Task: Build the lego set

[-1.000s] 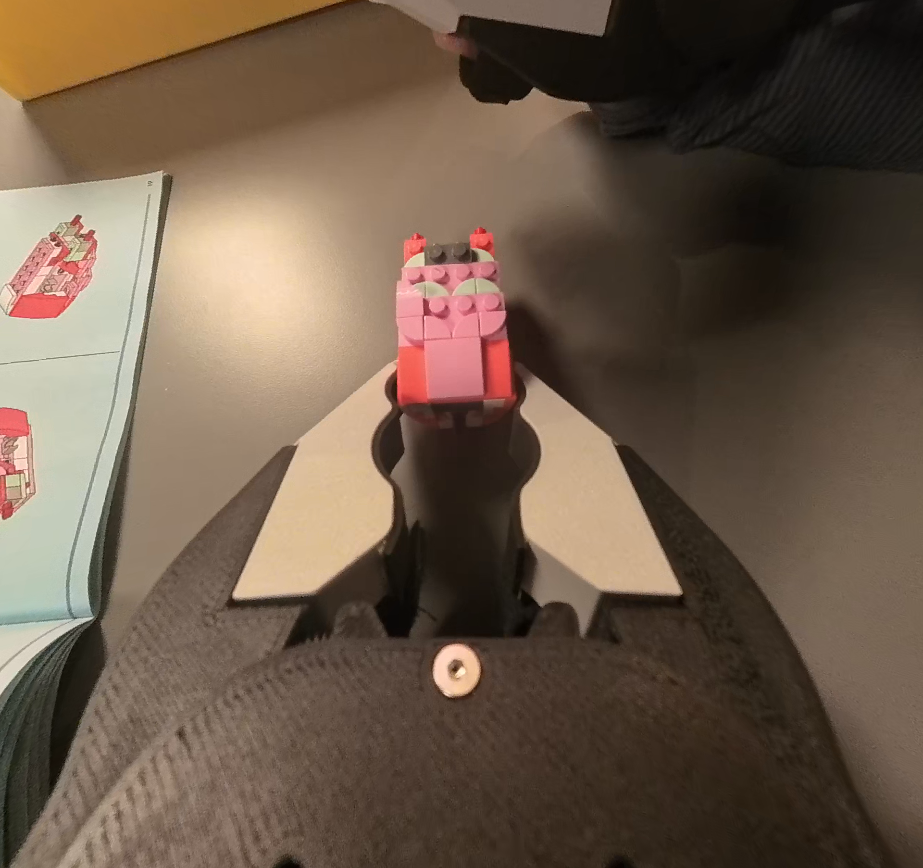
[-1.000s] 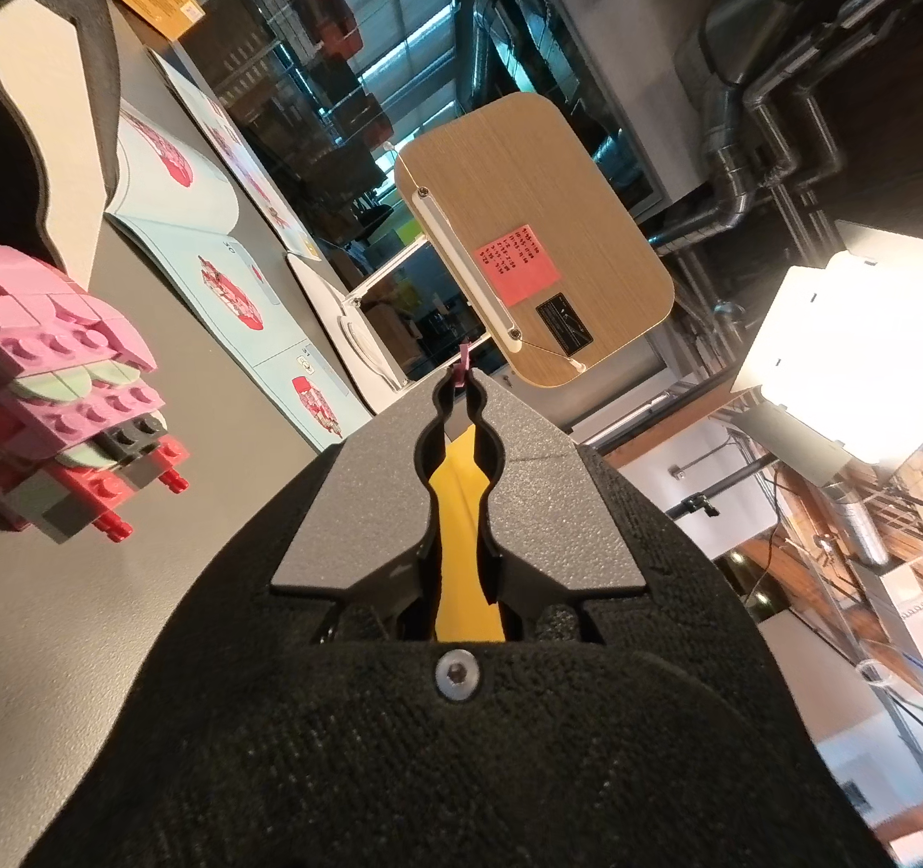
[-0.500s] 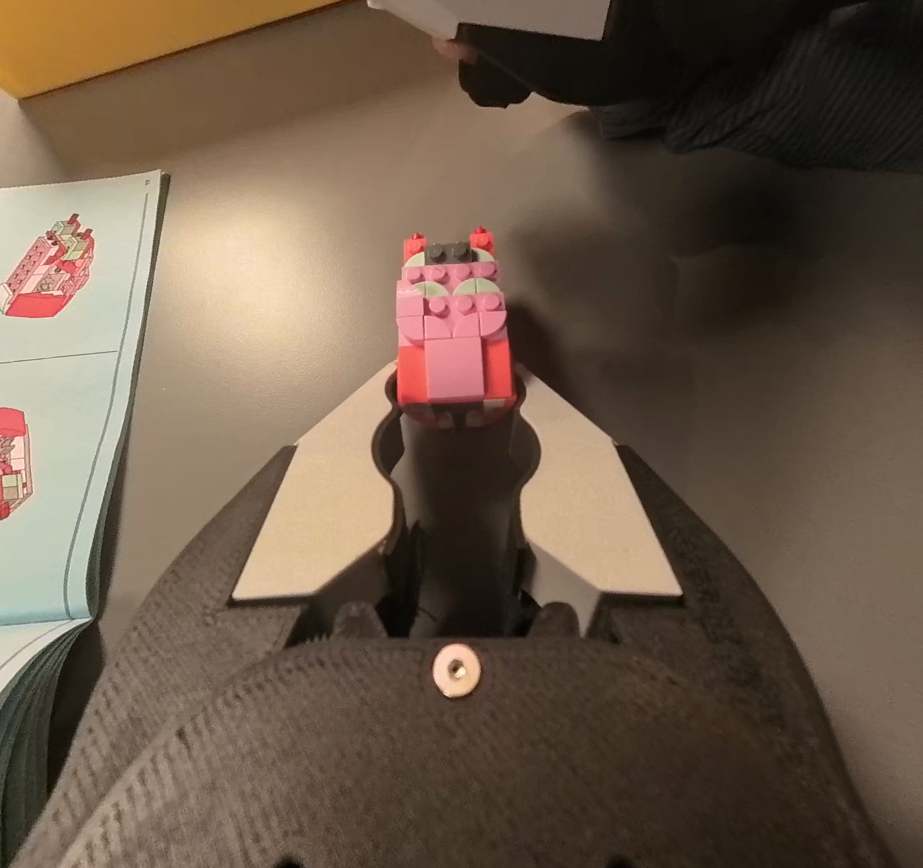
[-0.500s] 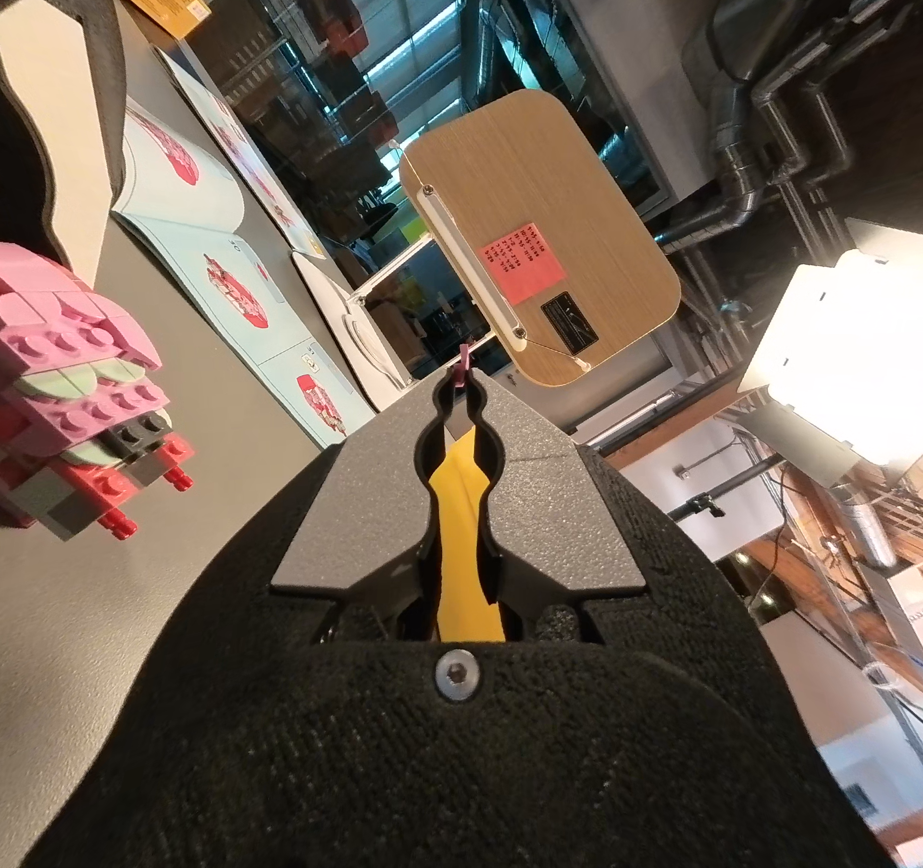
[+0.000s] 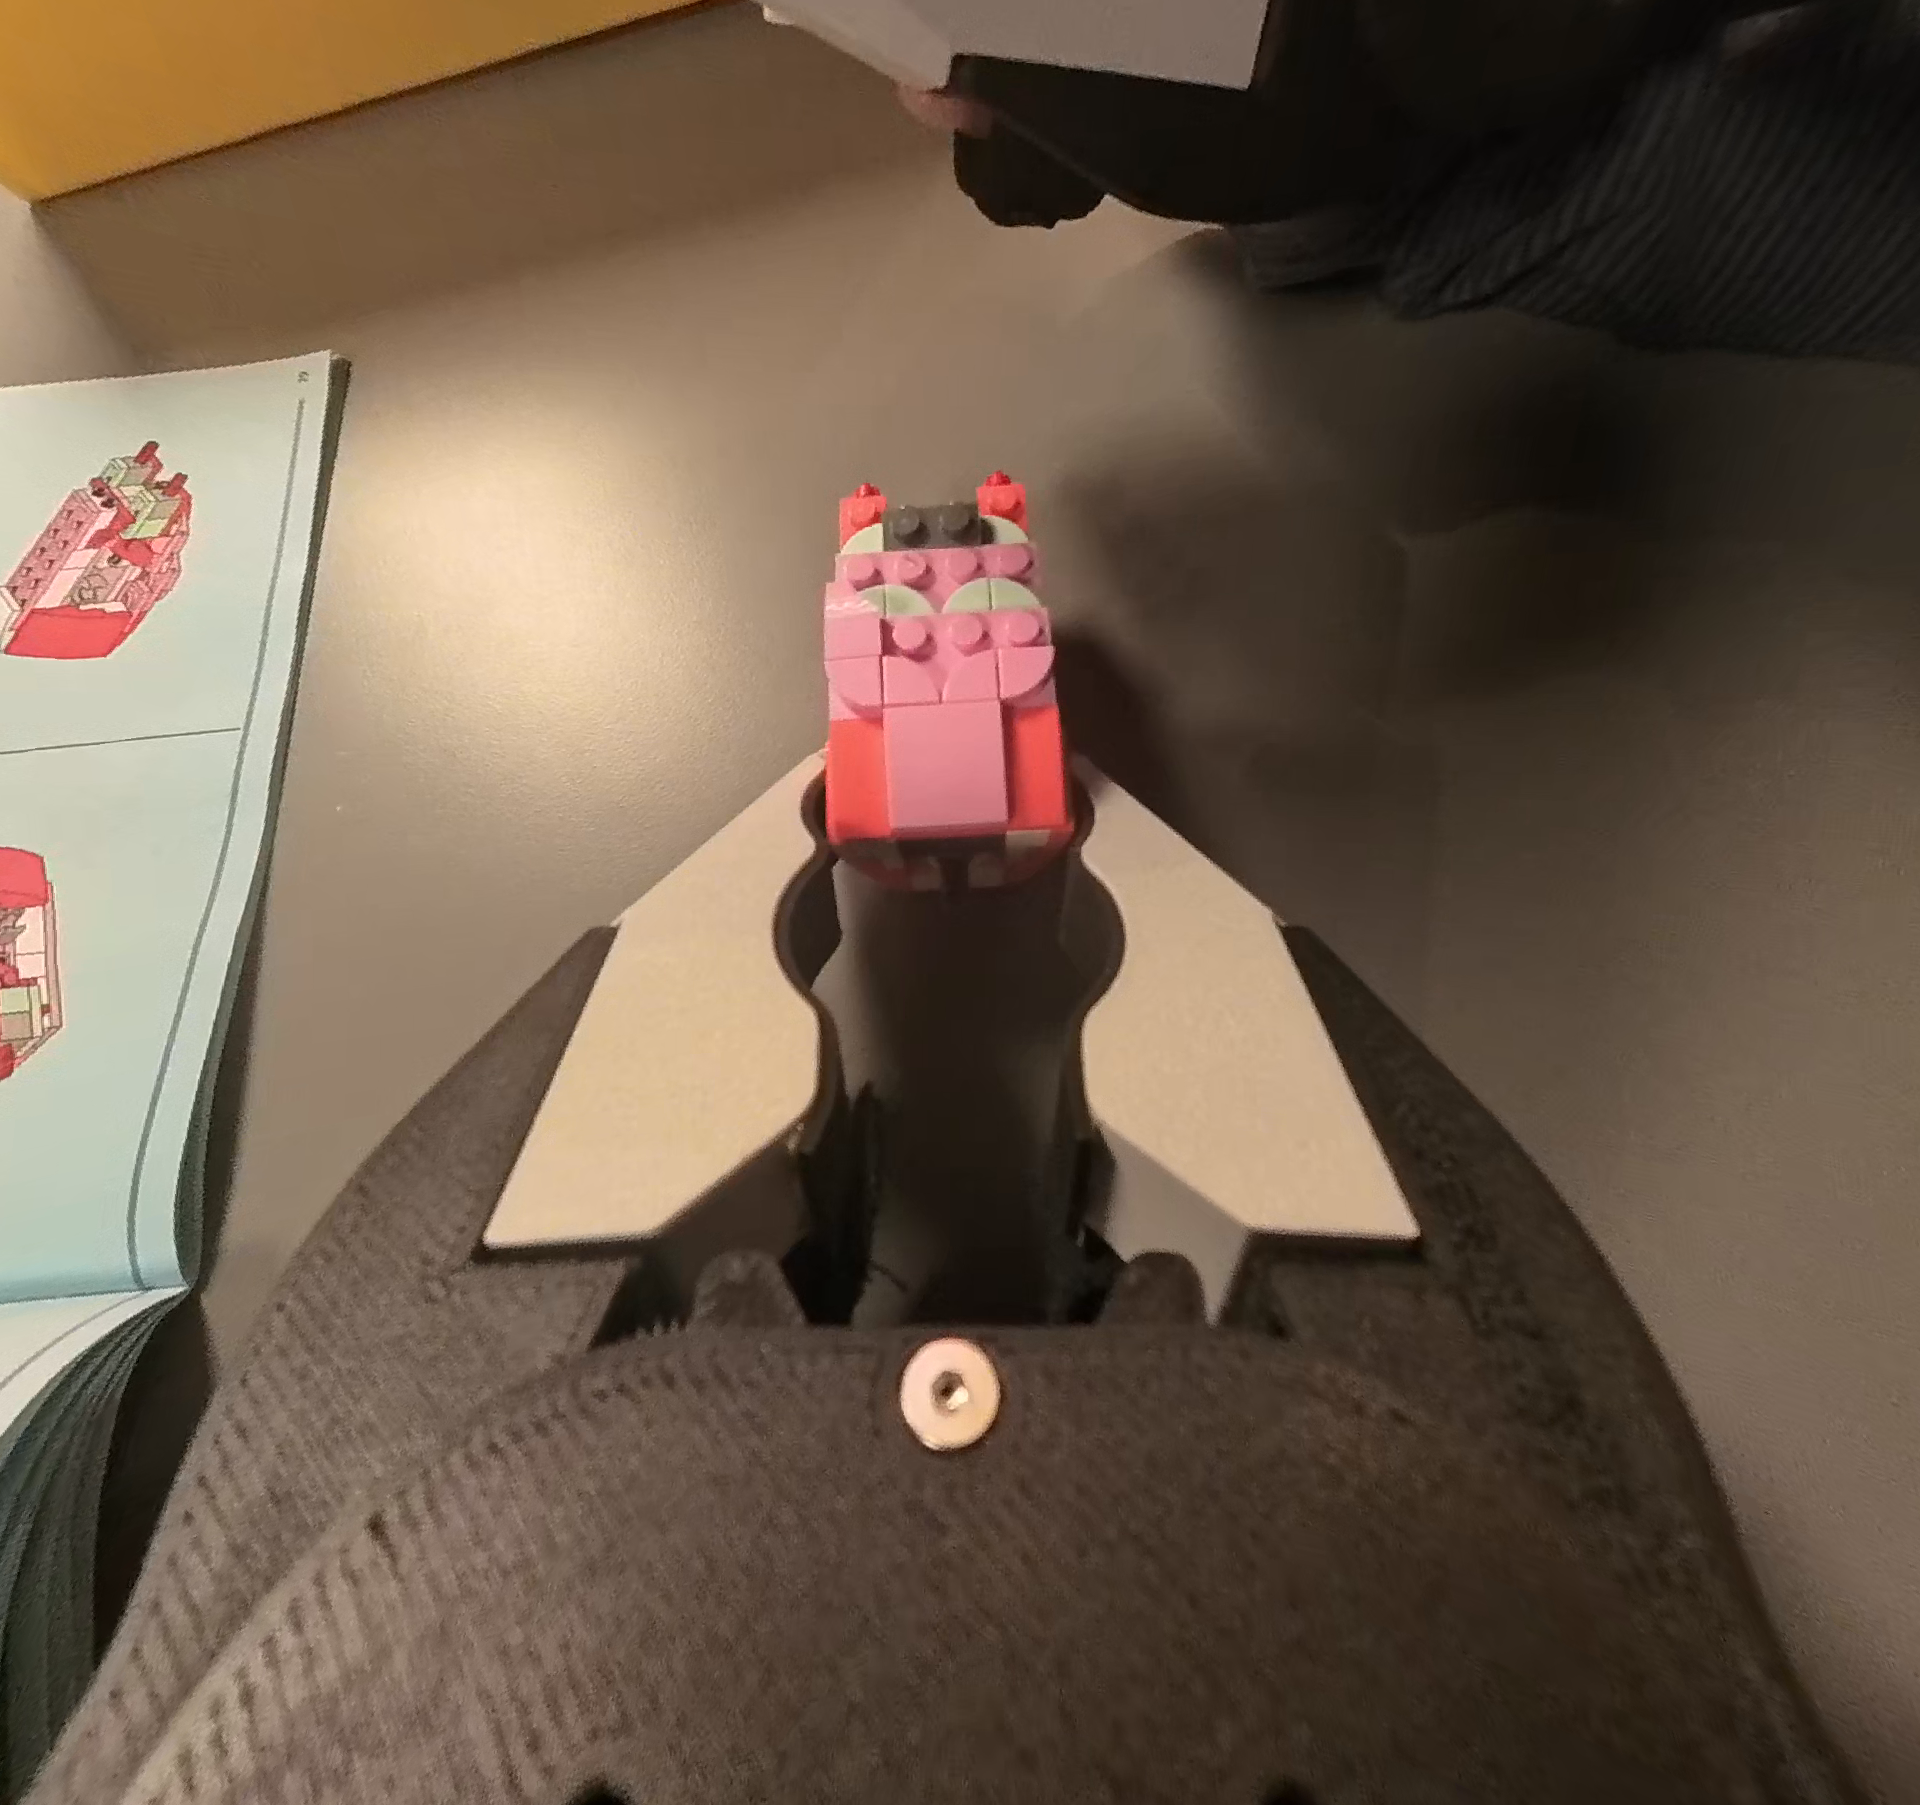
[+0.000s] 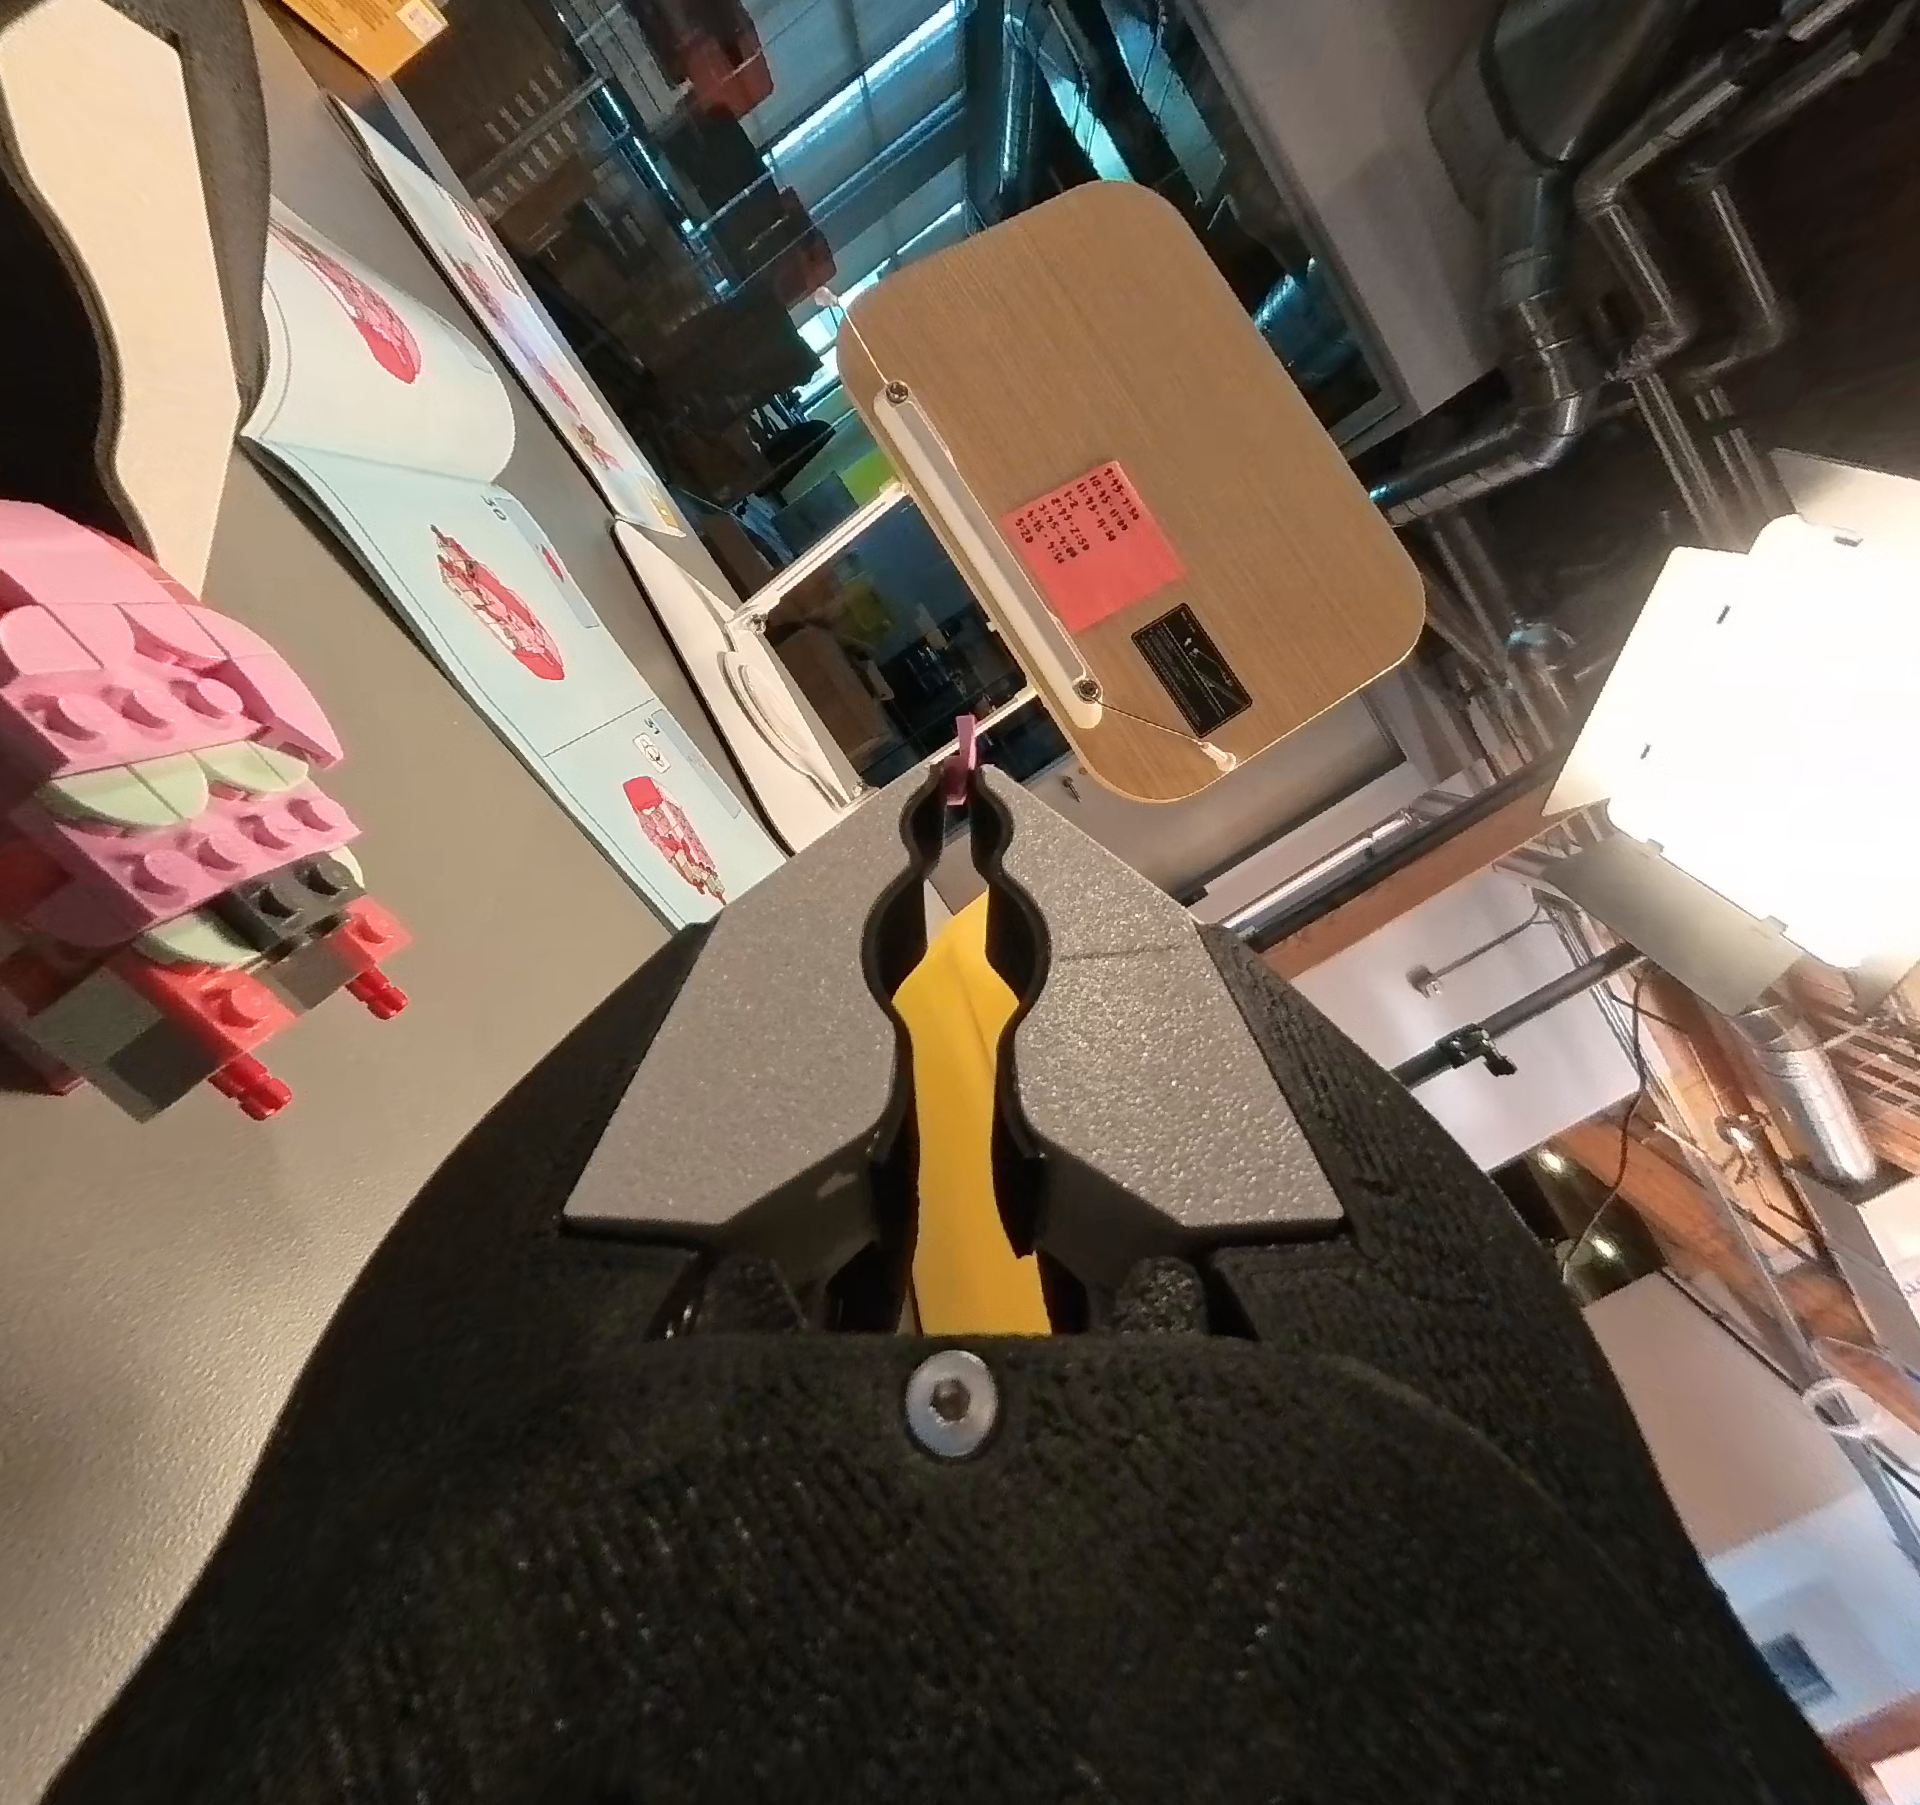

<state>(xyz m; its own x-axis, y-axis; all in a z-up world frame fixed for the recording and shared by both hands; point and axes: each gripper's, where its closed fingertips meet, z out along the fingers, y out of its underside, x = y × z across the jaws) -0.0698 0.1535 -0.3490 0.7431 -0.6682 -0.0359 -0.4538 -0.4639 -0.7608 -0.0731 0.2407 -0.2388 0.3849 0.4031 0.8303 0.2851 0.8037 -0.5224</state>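
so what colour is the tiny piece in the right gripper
Dark pink piece, pinched at the right gripper tips; right wrist view.

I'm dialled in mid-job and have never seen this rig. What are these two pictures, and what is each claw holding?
Each picture comes from a camera riding on a hand-held two-finger gripper, looking along its fingers. The left gripper clamps a pink, red and grey toy-brick model above the grey table. An open pale-blue instruction booklet lies left of it; a yellow box lies beyond. The right gripper, tilted up toward the room, pinches a tiny dark-pink piece at its fingertips. The model appears at its left.
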